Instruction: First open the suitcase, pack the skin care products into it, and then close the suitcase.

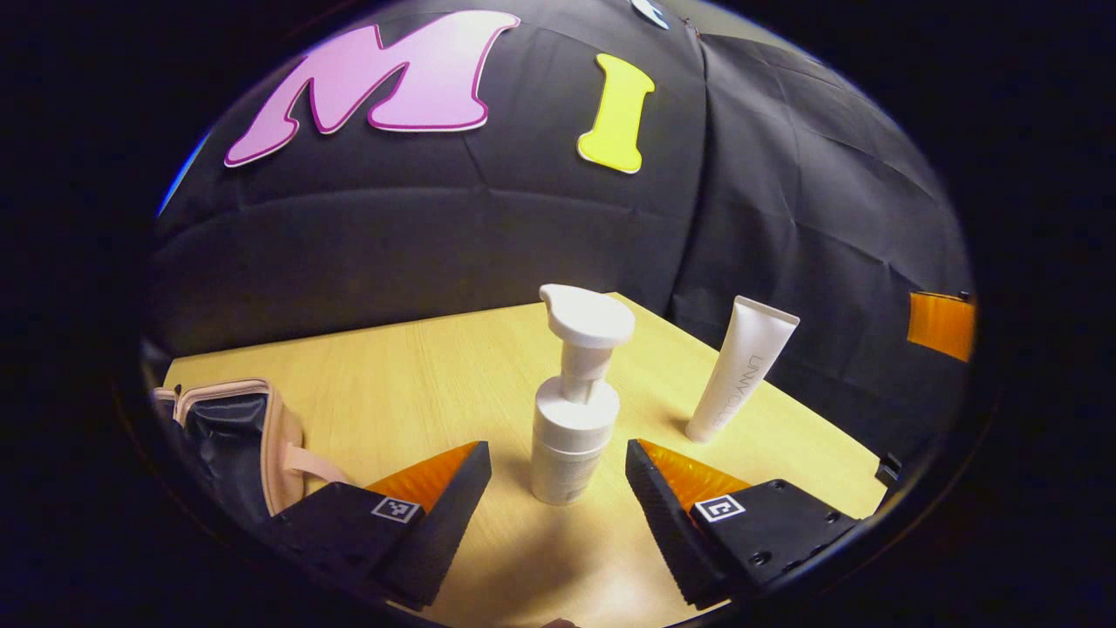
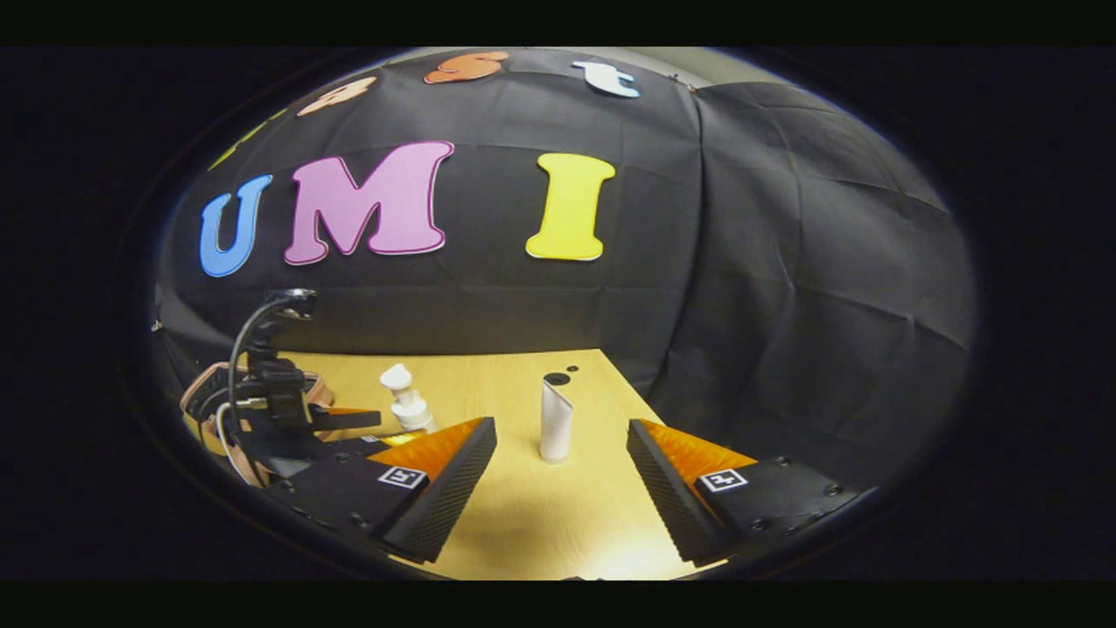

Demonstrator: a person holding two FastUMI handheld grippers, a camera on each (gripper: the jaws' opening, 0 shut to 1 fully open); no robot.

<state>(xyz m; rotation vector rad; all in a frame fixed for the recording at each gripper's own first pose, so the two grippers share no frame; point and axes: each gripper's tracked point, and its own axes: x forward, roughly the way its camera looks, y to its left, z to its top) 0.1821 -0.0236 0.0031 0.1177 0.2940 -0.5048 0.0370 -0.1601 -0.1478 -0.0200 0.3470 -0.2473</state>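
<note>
A white pump bottle (image 1: 575, 410) stands upright on the wooden table, in the lower centre of the left gripper view. To its right a white tube (image 1: 741, 368) stands on its cap, leaning a little. At the lower left, the pink suitcase (image 1: 253, 436) lies open, with dark lining.

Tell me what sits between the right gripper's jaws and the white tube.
Nothing. In the right gripper view, bare wooden table runs from the open right gripper to the upright white tube.
</note>
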